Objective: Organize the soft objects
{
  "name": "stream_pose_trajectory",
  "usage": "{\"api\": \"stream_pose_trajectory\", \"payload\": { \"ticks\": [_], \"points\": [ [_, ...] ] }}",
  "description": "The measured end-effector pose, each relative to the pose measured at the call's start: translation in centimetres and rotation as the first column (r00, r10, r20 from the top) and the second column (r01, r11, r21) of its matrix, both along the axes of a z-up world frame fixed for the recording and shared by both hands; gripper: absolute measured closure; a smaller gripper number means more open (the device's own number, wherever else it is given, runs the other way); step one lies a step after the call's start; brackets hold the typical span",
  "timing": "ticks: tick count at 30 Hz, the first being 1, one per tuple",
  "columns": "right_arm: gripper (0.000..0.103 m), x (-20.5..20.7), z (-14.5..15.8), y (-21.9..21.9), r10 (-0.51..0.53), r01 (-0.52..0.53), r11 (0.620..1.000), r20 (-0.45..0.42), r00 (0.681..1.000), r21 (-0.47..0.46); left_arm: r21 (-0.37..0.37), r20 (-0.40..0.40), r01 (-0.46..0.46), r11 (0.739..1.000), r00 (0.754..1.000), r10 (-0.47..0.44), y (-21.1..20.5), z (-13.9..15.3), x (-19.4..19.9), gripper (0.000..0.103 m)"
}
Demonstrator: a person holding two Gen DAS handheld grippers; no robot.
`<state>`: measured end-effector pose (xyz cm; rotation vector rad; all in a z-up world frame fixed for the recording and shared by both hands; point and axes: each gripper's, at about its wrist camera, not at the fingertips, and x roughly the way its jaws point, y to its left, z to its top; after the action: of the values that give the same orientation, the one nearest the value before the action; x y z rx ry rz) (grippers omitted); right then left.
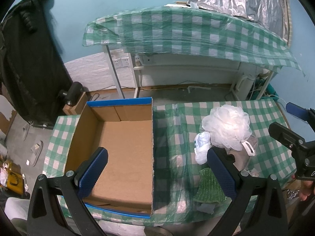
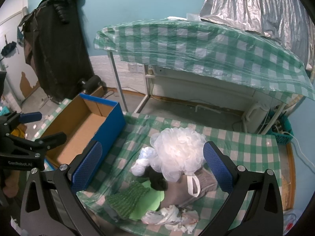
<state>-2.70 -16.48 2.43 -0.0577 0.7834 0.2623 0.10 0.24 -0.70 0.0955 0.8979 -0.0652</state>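
Observation:
A pile of soft things lies on the checked table: a white mesh bath pouf [image 2: 178, 153] on top, a white plastic bag [image 2: 144, 160], a black cloth [image 2: 156, 180], a grey-brown garment [image 2: 196, 186], a green knitted cloth [image 2: 127, 197] and crumpled bags [image 2: 171, 217]. In the left wrist view the pouf [image 1: 226, 127] sits right of an empty cardboard box [image 1: 122, 147] with blue sides. My left gripper [image 1: 157, 171] hangs open over the box's right wall. Above the pile, my right gripper [image 2: 151, 166] stands open, holding nothing.
A second table under a green checked plastic cover [image 2: 196, 49] stands behind, with a silver sheet [image 2: 265, 5] on it. Black clothing [image 2: 57, 45] hangs at the left wall. A white kettle [image 2: 256, 116] and cables sit on the floor behind.

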Motion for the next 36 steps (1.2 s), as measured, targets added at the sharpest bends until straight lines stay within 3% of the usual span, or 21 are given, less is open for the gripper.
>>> {"api": "stream_pose_trajectory", "payload": {
  "ticks": [22,36],
  "points": [
    [0.001,0.4,-0.7,-0.9,-0.023,0.023,1.0,-0.031,0.999,-0.012,0.009,-0.031,0.008,1.0,0.999,-0.008,-0.4,-0.7,0.5,0.002],
    [0.001,1.1,-3.9,-4.8,-0.121,0.111,0.991,-0.152,0.981,-0.073,0.023,-0.163,0.069,0.997,0.985,-0.064,-3.4,-5.0,1.2,0.002]
  ]
}}
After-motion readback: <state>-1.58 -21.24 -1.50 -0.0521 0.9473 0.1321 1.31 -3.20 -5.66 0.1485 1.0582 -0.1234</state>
